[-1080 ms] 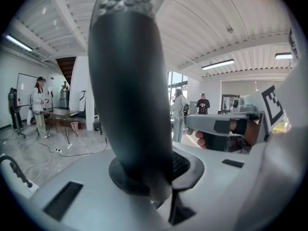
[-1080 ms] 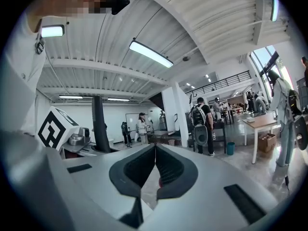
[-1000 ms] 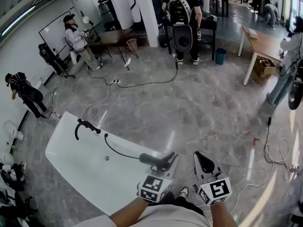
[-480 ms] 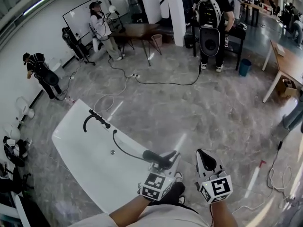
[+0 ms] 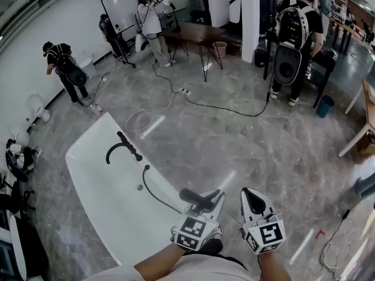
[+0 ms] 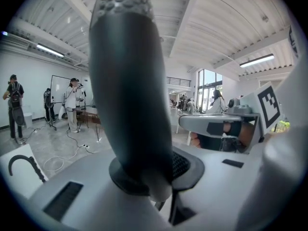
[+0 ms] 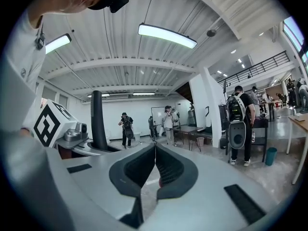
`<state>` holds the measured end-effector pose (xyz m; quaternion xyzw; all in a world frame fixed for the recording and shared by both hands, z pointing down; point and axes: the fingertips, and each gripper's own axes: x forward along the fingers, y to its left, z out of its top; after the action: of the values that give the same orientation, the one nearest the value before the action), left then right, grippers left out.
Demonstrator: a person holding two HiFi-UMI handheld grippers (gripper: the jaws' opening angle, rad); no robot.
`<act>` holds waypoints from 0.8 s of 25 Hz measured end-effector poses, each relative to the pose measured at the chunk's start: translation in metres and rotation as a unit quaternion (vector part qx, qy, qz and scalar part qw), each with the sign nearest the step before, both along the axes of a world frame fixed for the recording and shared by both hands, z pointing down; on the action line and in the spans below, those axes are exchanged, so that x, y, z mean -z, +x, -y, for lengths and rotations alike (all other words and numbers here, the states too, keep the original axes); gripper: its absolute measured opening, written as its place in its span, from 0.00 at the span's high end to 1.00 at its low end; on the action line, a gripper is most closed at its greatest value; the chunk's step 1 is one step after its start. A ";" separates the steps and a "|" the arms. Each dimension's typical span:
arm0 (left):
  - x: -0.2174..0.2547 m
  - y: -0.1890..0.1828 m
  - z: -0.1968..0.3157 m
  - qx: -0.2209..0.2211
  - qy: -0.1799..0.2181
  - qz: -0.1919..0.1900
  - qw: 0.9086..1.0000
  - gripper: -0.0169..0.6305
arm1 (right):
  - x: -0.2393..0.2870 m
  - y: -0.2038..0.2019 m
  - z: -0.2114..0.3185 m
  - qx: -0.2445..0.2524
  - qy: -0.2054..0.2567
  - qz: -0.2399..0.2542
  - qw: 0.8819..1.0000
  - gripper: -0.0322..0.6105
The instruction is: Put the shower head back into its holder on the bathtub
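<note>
Left claw (image 5: 212, 202) is being pressed shut on the shower head (image 5: 196, 199). Its dark grey, rounded handle, dimpled towards the top, is being gripped between the jaws and is standing up across the left gripper view. Right claw (image 5: 250, 195) is being held just beside it, jaws together with nothing between them. Both claws are being pointed forward, side by side and nearly level, on forearms (image 5: 158, 263) being stretched out from the lower edge of the head view. The shower head is being held at the near edge of the white bathtub (image 5: 94, 198). A thin black hose (image 5: 153, 190) is being trailed from it to a fitting farther along the tub. Beyond that, a black curved fixture (image 5: 120, 150) is being shown at the tub's far end.
</note>
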<state>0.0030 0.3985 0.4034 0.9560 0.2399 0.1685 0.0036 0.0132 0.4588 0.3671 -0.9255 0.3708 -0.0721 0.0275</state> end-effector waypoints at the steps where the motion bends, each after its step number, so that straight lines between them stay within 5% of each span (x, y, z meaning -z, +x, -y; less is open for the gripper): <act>1: 0.000 0.011 0.005 0.008 0.000 0.000 1.000 0.90 | -0.001 0.012 0.005 0.006 0.000 0.003 1.000 0.93; 12: 0.010 0.072 0.095 0.141 0.004 0.005 0.990 0.90 | 0.006 0.085 0.102 0.148 -0.002 0.007 0.989 0.93; 20: 0.007 0.112 0.161 0.292 0.000 0.012 0.956 0.90 | -0.007 0.140 0.170 0.292 -0.010 0.018 0.956 0.93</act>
<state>0.1148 0.2379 0.3967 0.9824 -0.0494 0.1715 0.0550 0.1528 0.2884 0.3737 -0.7758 0.6235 -0.0975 0.0024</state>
